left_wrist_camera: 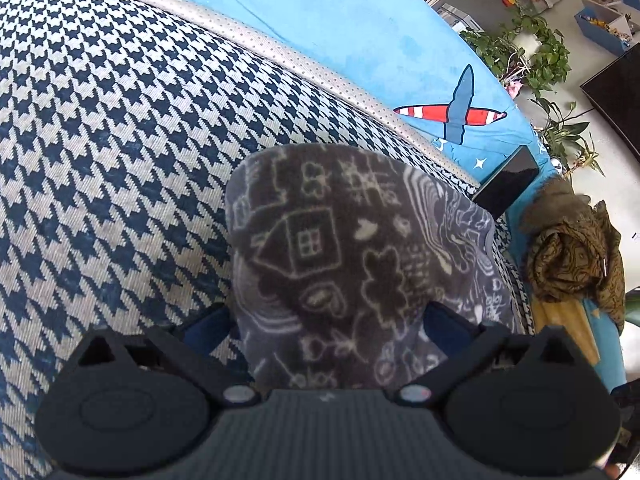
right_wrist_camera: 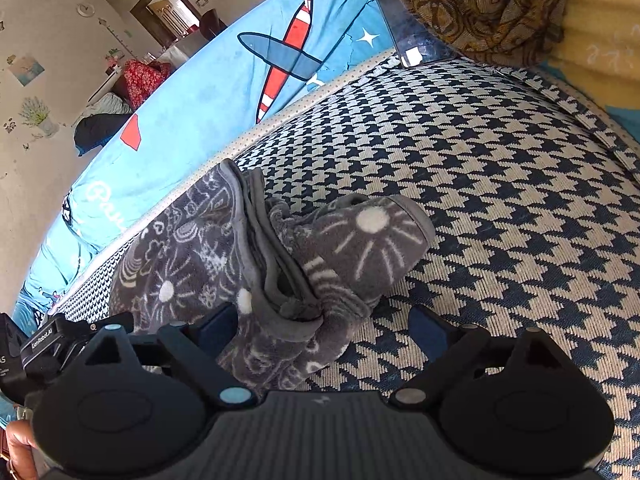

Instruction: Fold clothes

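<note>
Grey fleece garment, printed with pale doodles of houses, flowers and suns, lies bunched on a navy-and-cream houndstooth cover, toward the cover's piped edge.

Nearest the right wrist camera, the right gripper stands with its jaws spread wide. The left blue pad sits just beside the garment's lower fold, while the right pad is over bare houndstooth and well clear of the cloth, so nothing is clenched. A thick hem runs up through the middle of the heap, and a rounded flap with a sun motif lies off to the right. At the lower left of this view a dark device labelled GenRobot.AI shows, with part of a person's hand below it.

In the left wrist view, the left gripper has its two blue pads on either side of a broad fold of the same fleece, which fills the gap between them and rises up the frame. The pads lie right at the cloth's edges, but whether they press on it cannot be told.

Beyond the houndstooth cover runs a pale dotted piping, then a bright blue sheet printed with a red-and-white striped aeroplane and white stars. A dark phone-like slab rests at the sheet's edge. Beside it sits a crumpled brown and gold patterned cloth. Farthest off, leafy potted plants stand on the floor.
</note>
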`<move>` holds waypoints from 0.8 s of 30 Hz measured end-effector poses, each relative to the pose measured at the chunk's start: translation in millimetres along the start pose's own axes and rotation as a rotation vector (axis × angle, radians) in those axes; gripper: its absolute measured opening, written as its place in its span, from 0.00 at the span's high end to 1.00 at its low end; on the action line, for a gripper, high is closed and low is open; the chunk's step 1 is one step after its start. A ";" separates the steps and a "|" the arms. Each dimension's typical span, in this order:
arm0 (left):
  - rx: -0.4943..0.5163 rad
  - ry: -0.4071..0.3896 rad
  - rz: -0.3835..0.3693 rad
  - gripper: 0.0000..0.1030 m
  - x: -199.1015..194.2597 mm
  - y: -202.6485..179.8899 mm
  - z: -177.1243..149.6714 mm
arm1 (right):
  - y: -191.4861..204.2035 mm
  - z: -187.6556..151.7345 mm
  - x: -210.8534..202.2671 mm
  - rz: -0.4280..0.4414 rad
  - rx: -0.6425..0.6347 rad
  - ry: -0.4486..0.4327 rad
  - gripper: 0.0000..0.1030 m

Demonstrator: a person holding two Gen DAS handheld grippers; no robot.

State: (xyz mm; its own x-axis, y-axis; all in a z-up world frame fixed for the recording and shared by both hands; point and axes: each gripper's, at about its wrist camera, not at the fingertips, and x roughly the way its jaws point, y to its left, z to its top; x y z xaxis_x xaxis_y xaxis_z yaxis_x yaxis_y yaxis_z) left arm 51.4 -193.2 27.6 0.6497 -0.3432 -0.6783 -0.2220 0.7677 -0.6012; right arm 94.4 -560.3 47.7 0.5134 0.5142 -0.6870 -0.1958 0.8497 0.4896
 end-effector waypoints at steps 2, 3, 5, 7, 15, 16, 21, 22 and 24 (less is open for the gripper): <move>0.006 0.001 -0.010 0.00 3.9 -2.7 2.2 | 2.0 0.1 2.3 -0.002 -0.013 0.000 0.08; 0.008 0.002 -0.015 0.00 6.1 -4.1 3.3 | 3.3 0.1 3.5 -0.005 -0.022 -0.002 0.08; 0.008 0.004 -0.023 0.00 11.1 -6.2 5.4 | 5.8 0.1 5.8 -0.011 -0.040 -0.005 0.08; 0.013 0.003 -0.027 0.00 14.3 -8.6 7.2 | 7.9 0.5 8.4 -0.004 -0.050 -0.007 0.08; 0.022 0.008 -0.031 0.00 24.0 -15.8 12.9 | 24.9 -2.3 22.2 0.007 -0.116 -0.013 0.15; 0.028 0.007 -0.028 0.00 24.9 -17.4 13.1 | 26.0 -2.5 22.6 0.006 -0.115 -0.017 0.16; 0.105 -0.002 -0.012 0.00 25.6 -33.4 8.6 | 29.8 -2.3 20.7 0.009 -0.121 -0.047 0.28; 0.124 -0.006 -0.003 0.00 25.0 -36.1 6.9 | 30.6 -2.1 19.0 0.013 -0.129 -0.056 0.34; 0.158 -0.014 0.012 0.00 23.6 -41.0 3.5 | 30.8 -1.8 17.5 0.011 -0.138 -0.063 0.40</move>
State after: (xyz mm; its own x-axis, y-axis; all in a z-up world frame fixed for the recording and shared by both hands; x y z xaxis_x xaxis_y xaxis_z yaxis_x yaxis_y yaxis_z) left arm 78.4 -230.9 37.7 0.6584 -0.3268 -0.6780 -0.1136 0.8474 -0.5187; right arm 95.9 -524.9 49.8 0.5609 0.5189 -0.6451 -0.3127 0.8543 0.4152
